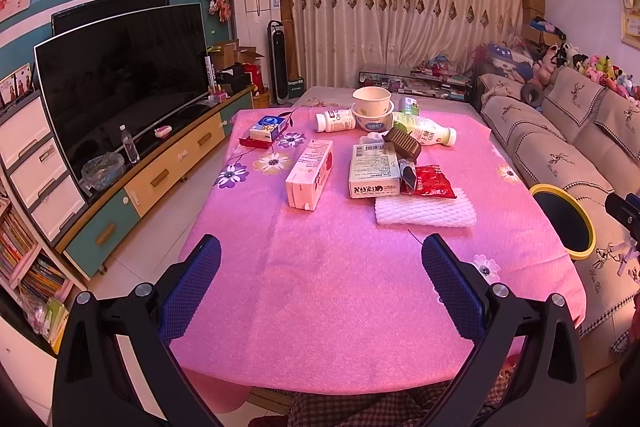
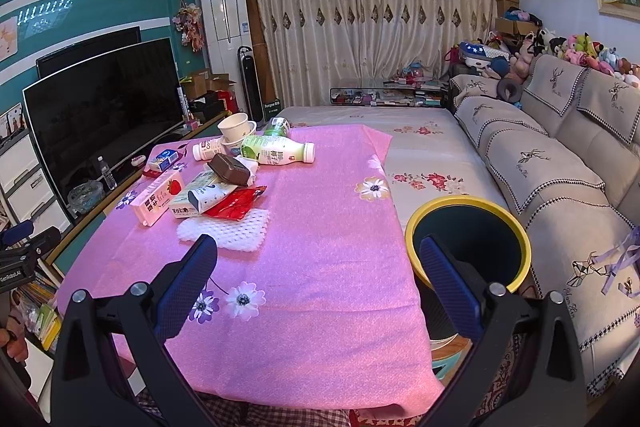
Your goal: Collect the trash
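Trash lies in a heap on the far half of the pink flowered tablecloth [image 1: 340,291] [image 2: 320,267]: a white foam net [image 1: 425,211] [image 2: 226,231], a red wrapper [image 1: 432,181] [image 2: 236,205], a pink strawberry carton [image 1: 310,174] [image 2: 158,198], a white box [image 1: 374,170], a brown tray [image 1: 404,143] [image 2: 231,169], a green-label bottle [image 1: 428,134] [image 2: 276,151], a small white bottle [image 1: 336,121] and stacked paper bowls [image 1: 372,107] [image 2: 236,131]. A dark bin with a yellow rim [image 2: 468,241] [image 1: 564,223] stands right of the table. My left gripper [image 1: 320,267] and right gripper [image 2: 318,263] hover open and hold nothing, above the table's near half.
A TV on a long cabinet [image 1: 120,83] runs along the left. A grey sofa [image 2: 560,163] with plush toys lines the right, behind the bin. A blue and white box [image 1: 267,127] sits at the table's far left. Curtains hang at the back.
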`<state>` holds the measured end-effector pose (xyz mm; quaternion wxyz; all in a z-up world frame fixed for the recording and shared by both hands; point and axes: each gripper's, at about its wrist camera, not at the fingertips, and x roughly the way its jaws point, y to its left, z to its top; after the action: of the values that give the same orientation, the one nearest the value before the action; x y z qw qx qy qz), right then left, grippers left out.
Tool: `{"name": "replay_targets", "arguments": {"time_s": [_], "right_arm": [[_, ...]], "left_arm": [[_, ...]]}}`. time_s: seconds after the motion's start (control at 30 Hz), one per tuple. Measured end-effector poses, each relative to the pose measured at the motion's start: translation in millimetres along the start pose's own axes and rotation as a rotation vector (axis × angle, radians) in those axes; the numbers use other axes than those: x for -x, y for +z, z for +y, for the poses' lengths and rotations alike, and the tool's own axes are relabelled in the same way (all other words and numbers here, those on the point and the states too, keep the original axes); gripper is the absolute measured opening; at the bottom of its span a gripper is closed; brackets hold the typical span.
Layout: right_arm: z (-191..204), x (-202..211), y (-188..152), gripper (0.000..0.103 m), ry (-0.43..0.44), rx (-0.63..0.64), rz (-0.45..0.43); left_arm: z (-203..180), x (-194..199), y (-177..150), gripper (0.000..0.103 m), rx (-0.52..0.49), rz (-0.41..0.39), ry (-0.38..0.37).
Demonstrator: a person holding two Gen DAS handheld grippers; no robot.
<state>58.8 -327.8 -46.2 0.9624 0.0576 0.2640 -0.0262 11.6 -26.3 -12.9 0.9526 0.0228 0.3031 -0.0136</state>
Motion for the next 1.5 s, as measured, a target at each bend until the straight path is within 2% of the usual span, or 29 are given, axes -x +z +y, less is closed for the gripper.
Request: {"name": "replay_targets", "arguments": {"time_s": [0.97, 1.5], "right_arm": [[0, -6, -2, 0.097, 0.002, -0.004, 0.008], [3, -30, -1, 0.097, 0.017, 0.004, 0.050]], "left_arm": [[-4, -4, -3, 0.099, -0.004, 0.008, -0.003], [-3, -29, 3, 0.099, 0.005, 0.034, 0.002]]}}
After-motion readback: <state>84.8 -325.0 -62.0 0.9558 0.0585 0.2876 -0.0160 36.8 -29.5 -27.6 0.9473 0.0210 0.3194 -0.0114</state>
